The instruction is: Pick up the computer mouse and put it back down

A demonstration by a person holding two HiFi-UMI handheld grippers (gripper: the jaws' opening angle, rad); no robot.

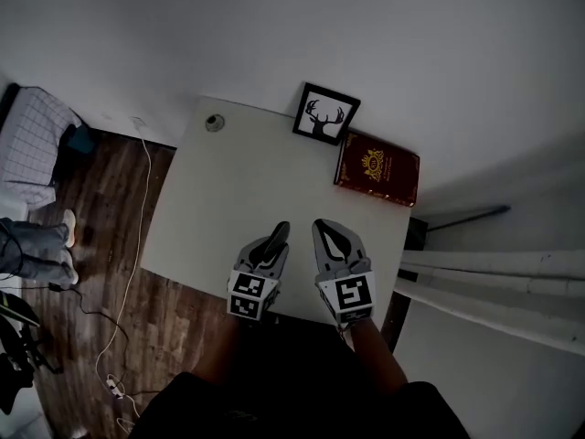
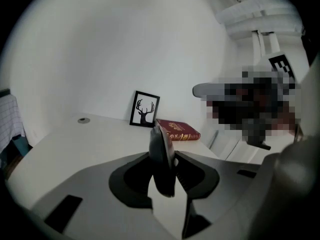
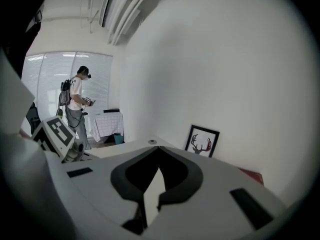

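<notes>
The dark computer mouse [image 2: 162, 160] stands edge-on between the jaws of my left gripper [image 2: 163, 153], which is shut on it above the white table [image 1: 228, 190]. In the head view the mouse [image 1: 275, 241] shows as a dark sliver at the left gripper's [image 1: 278, 234] tip, over the table's near edge. Just to its right, my right gripper [image 1: 323, 230] is shut with nothing in it; in the right gripper view its jaws [image 3: 159, 150] meet tip to tip over the table.
A framed deer picture [image 1: 325, 115] leans on the wall at the table's far side, with a red book [image 1: 377, 169] lying to its right. A small round fitting [image 1: 215, 123] sits at the far left corner. A person [image 3: 77, 104] stands near a checked-cloth table [image 1: 37, 144].
</notes>
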